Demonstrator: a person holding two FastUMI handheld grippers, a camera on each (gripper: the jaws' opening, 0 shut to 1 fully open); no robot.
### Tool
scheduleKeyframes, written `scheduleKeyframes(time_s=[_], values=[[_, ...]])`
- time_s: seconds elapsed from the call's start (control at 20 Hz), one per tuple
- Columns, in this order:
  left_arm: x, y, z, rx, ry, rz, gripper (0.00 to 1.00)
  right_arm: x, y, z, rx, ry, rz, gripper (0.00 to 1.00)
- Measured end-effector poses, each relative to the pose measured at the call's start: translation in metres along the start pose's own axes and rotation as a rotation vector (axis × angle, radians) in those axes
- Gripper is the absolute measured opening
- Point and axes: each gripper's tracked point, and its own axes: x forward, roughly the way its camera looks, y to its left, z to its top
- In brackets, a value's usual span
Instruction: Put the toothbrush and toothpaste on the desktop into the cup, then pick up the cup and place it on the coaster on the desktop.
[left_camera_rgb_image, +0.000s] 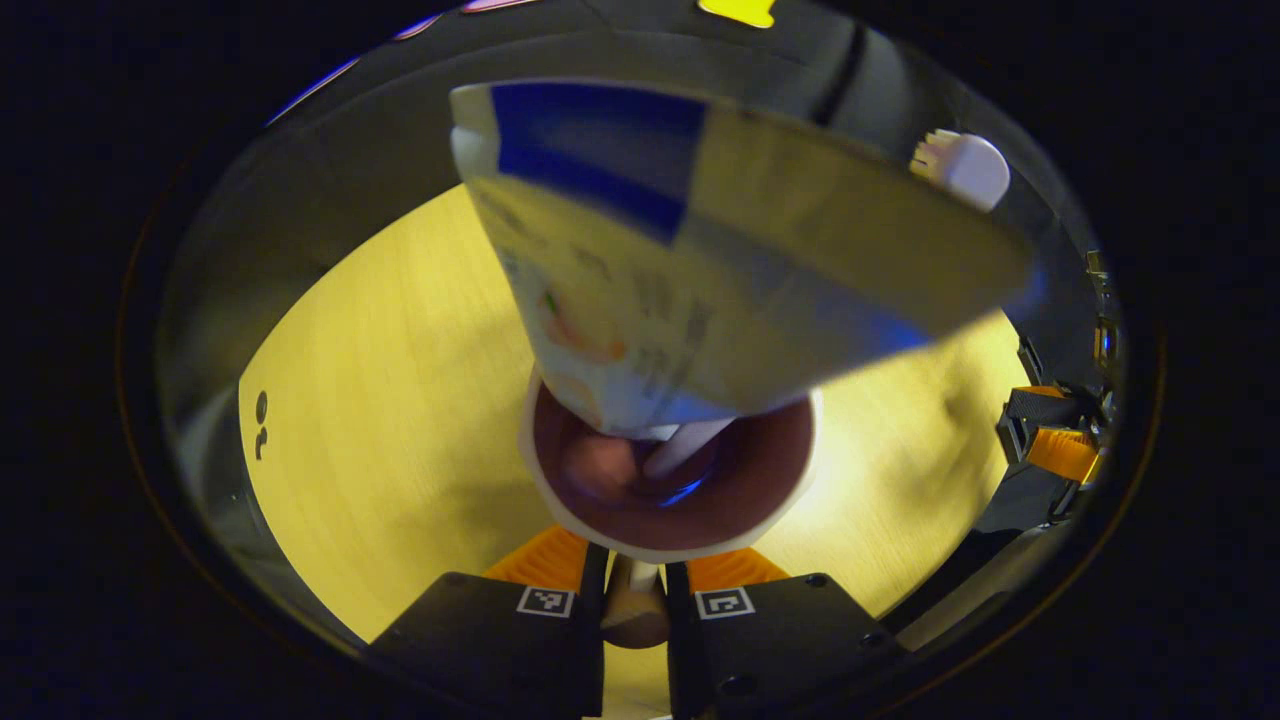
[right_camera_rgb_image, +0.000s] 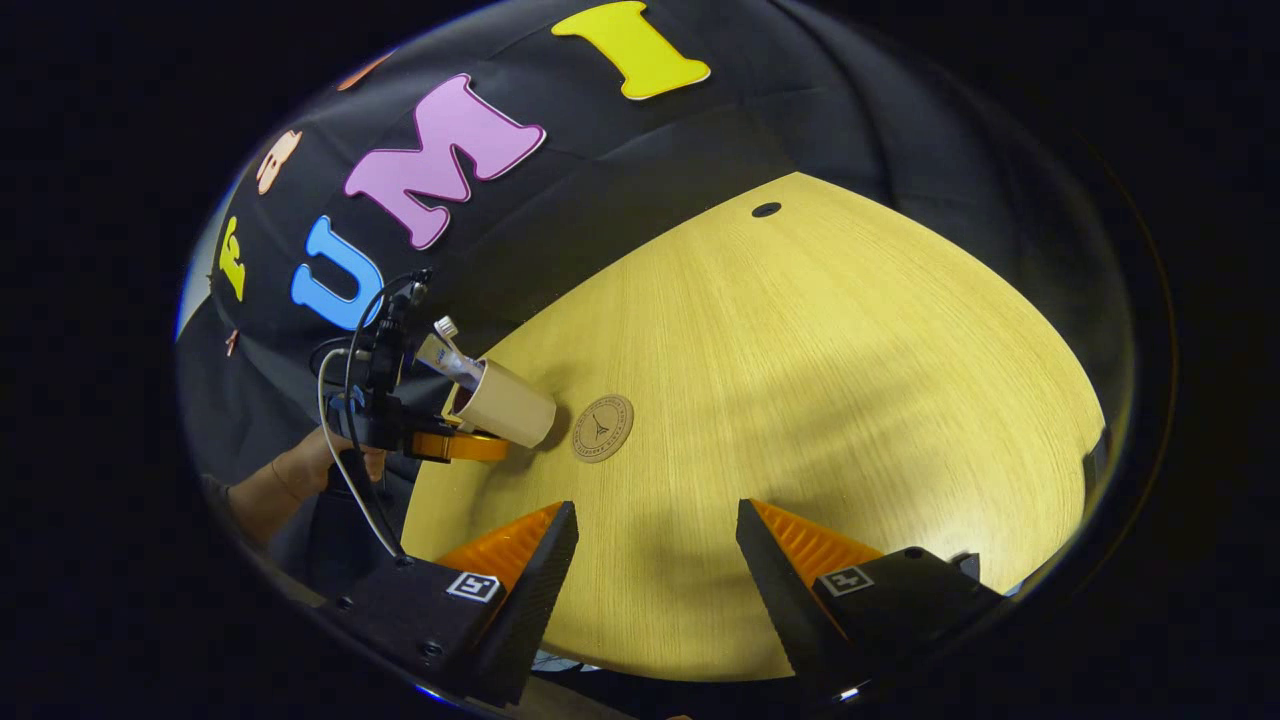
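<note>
Step in hand, judged: final carry, cup toward coaster; loading of cup looks done.

Left gripper view, left to right. Bare desktop (left_camera_rgb_image: 400, 400) at left. Centre: cup (left_camera_rgb_image: 668, 470) seen from above its mouth, dark inside, pale rim, pinched at the near wall between the left gripper (left_camera_rgb_image: 636, 580) fingers, one finger on each side of the rim wall. Jaws clenched on the cup. Toothpaste (left_camera_rgb_image: 700, 260) standing in the cup, flat crimped end up and fanning wide toward the camera. Toothbrush (left_camera_rgb_image: 965, 165) head poking out past the tube at upper right, handle running down into the cup. Far right edge: part of the other gripper's body, too small to tell more.

Right gripper view, left to right. A hand (right_camera_rgb_image: 300, 470) holding the left gripper (right_camera_rgb_image: 470, 445) at the desktop's (right_camera_rgb_image: 850, 400) left edge, cup (right_camera_rgb_image: 505, 405) tilted in its grip, tube and brush sticking out of the mouth. Whether cup base touches the desktop: cannot tell. Coaster (right_camera_rgb_image: 603, 428) flat on the desktop just beside the cup base, bare. Right gripper (right_camera_rgb_image: 655, 540) at bottom, fingers spread wide, holding nothing, well apart from the cup.

Next move calls for: bringing the cup upright, shifting it sideways over the coaster, lowering until the base sits flat, only then releasing. Risk, judged: top-heavy load tipping on release.
</note>
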Motion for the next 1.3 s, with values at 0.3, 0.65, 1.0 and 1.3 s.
scheduleKeyframes(time_s=[0.3, 0.65, 1.0, 1.3], values=[[0.009, -0.039, 0.023, 0.067, 0.007, -0.025, 0.3, -0.017, -0.028, 0.006, 0.043, -0.035, -0.035, 0.98], [0.021, -0.055, 0.022, 0.114, 0.045, -0.025, 0.34, -0.032, -0.051, 0.008, 0.081, -0.057, -0.07, 0.98], [0.029, -0.058, 0.02, 0.119, 0.075, -0.004, 0.3, -0.042, -0.061, 0.002, 0.101, -0.062, -0.083, 0.98], [0.033, -0.06, 0.021, 0.108, 0.085, -0.01, 0.34, -0.042, -0.066, -0.001, 0.113, -0.055, -0.09, 0.98]])
